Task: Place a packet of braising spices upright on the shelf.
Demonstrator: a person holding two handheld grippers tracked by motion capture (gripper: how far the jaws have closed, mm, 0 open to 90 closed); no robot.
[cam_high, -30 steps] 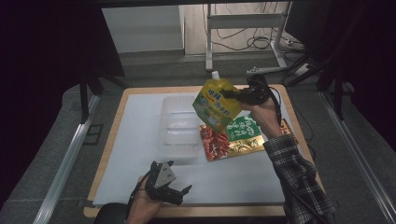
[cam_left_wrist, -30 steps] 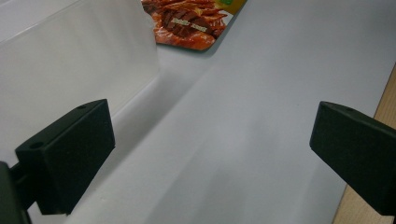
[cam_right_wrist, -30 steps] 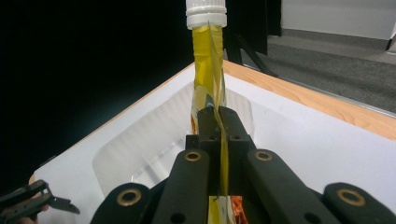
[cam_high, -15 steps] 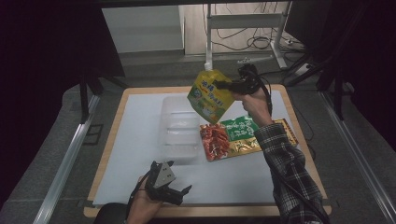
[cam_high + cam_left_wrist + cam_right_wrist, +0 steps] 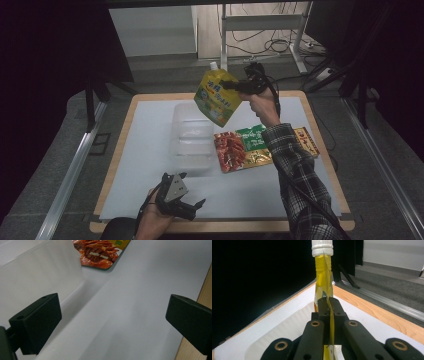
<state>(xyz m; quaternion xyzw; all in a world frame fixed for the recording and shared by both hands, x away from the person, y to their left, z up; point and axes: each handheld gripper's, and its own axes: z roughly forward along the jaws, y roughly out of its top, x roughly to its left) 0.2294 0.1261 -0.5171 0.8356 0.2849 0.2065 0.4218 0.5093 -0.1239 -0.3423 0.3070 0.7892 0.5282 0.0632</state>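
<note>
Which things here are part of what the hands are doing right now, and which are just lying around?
In use, as it looks:
- yellow spouted pouch, clamped in the right gripper and held above the table
- clear plastic container, below and beside the pouch, a likely target

Lying about:
- red snack packet
- green packet
- left gripper, open, resting near the table's front edge

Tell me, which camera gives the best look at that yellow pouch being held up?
The high view: it shows the whole yellow pouch, printed face and white cap, hanging from the right gripper above the clear tray. The right gripper view sees it edge-on, a thin strip pinched between the jaws.
</note>
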